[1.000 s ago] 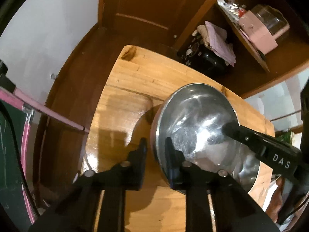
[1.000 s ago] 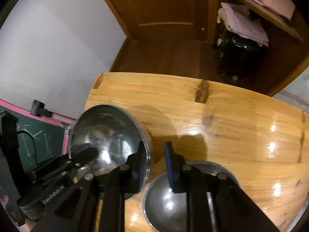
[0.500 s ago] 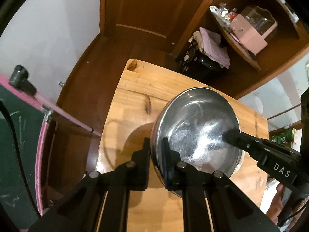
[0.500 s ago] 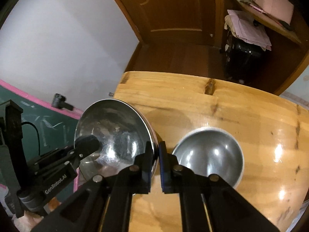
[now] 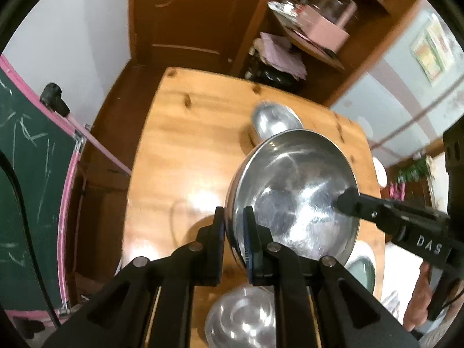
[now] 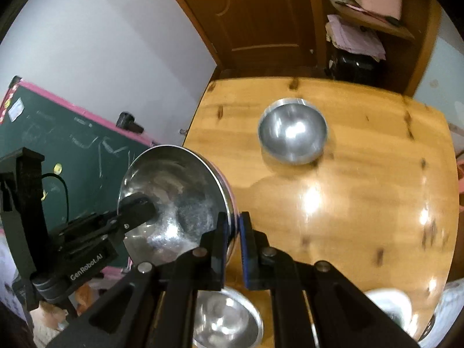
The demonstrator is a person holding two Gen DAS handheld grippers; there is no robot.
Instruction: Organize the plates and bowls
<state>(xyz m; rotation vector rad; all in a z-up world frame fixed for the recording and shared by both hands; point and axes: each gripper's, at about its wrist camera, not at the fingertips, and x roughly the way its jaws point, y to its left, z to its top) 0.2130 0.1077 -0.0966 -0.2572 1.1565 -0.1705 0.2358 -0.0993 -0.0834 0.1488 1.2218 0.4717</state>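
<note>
The left gripper (image 5: 234,233) pinches one rim of the large steel bowl (image 5: 293,200); the right gripper (image 6: 233,239) pinches the opposite rim, carrying it above the wooden table (image 6: 362,203). This looks like the transfer step. Ahead sits a smaller bowl (image 6: 293,134); below, blurred, another bowl (image 6: 226,319). Next: lower it level, likely as a nest.
</note>
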